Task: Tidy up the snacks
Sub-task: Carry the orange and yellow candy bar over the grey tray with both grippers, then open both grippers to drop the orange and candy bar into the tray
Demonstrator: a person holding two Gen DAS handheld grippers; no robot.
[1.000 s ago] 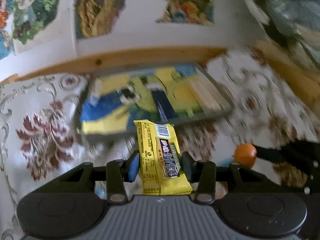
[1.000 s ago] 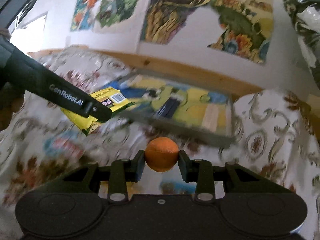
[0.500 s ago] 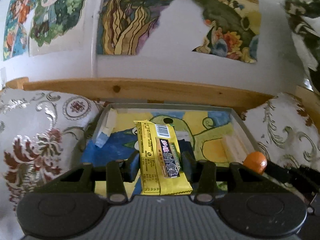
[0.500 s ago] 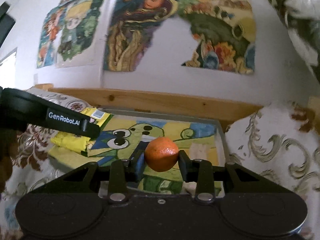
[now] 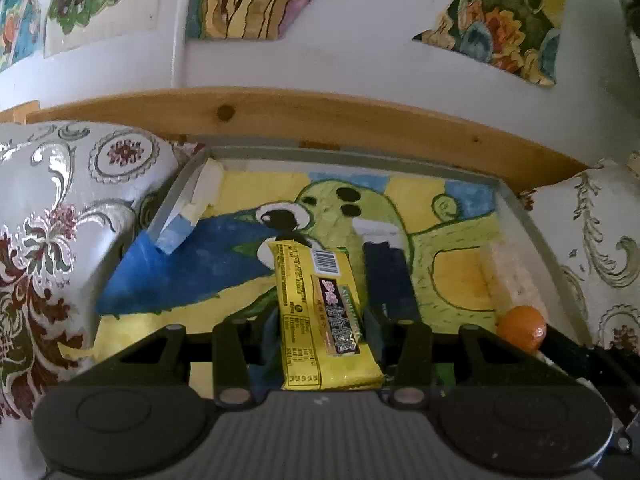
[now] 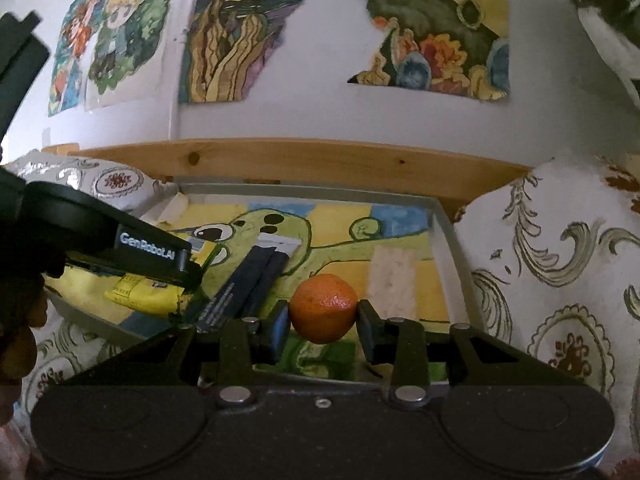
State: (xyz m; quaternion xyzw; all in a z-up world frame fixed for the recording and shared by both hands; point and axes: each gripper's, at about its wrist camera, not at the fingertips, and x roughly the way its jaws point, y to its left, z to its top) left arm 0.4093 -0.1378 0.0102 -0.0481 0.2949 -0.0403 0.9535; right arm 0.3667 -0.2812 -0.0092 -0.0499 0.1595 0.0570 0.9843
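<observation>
Fingers [image 5: 372, 330] of the left gripper [image 5: 320, 332] pinch a yellow snack packet [image 5: 320, 312] by its lower half, closed tight on its sides, so that the packet stands up lengthwise with its barcode end pointing away, over the tray [image 5: 516, 204]. Beside it, low at the right of the left wrist view, the right gripper's arm reaches in with an orange mandarin [image 5: 521, 328] at its tip. In the right wrist view the right gripper [image 6: 323, 322] has its two pads pressed against the mandarin [image 6: 323, 307], one on each side, holding it above the near right part of the tray [image 6: 444, 224]. The left gripper [image 6: 188, 270] shows there as a black arm coming from the left, the yellow packet [image 6: 144, 296] hanging under it. Just beyond, a dark flat packet [image 6: 248, 284] lies in the tray on a bright painted lining with a green cartoon figure [image 6: 264, 228], and a pale rough block [image 6: 394, 280] lies near the right wall. The tray sits on a patterned floral cloth [image 6: 560, 264], against a wooden rail [image 6: 320, 164]. Behind the rail rises a white wall with torn colourful posters [image 6: 240, 36].
</observation>
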